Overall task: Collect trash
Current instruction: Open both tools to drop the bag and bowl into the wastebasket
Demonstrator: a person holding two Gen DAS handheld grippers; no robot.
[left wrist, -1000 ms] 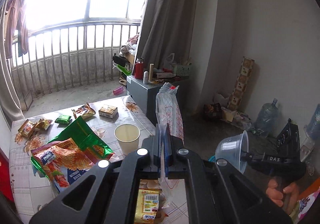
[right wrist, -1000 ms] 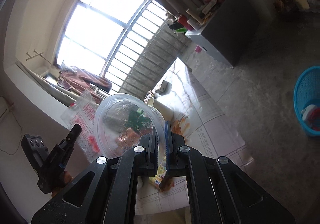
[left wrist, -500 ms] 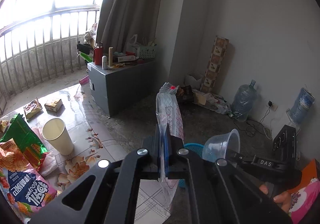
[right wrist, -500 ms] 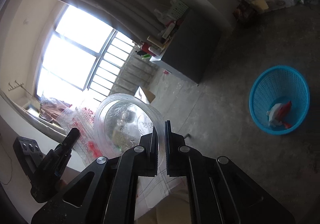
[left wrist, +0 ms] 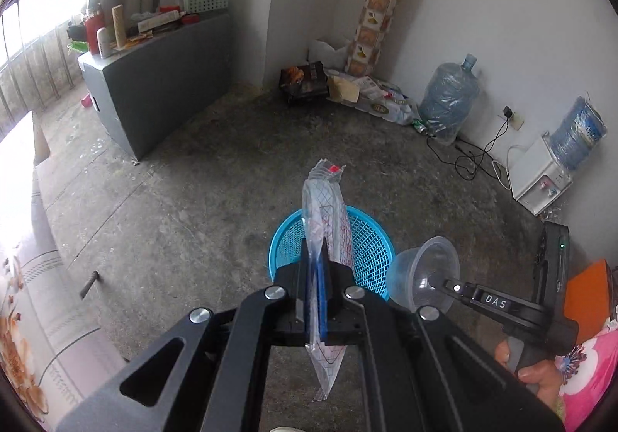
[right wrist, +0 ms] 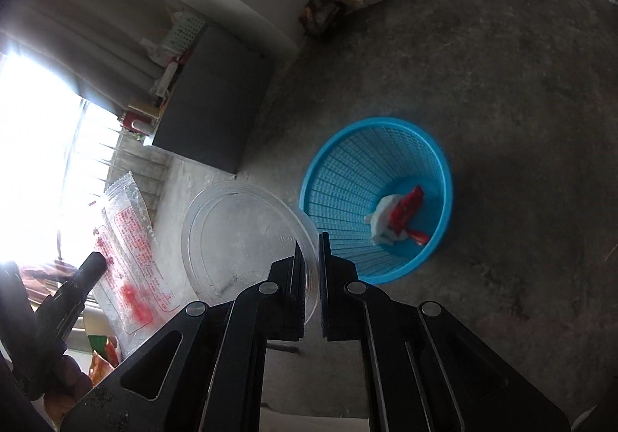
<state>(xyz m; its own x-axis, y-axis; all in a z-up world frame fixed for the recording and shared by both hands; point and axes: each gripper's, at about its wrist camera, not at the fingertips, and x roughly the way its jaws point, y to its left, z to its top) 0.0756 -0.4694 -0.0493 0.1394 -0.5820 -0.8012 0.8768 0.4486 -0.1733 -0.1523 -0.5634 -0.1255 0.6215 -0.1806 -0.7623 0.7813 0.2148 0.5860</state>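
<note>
Bare concrete floor [left wrist: 185, 169] carries the blue basket [right wrist: 440, 177] (some trash already inside), so I hold both pieces over it to drop: my left gripper [left wrist: 316, 277] has its jaws clamped on the clear wrapper [left wrist: 324, 208], my right gripper [right wrist: 311, 266] has jaws nearly together on the plastic bowl [right wrist: 239, 235] rim.

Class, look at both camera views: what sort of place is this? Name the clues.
Probably a lived-in room of a modest home: bare concrete floor, a water dispenser with its bottle by the wall, a cluttered grey cabinet beside the curtained window, and a blue waste basket.
</note>
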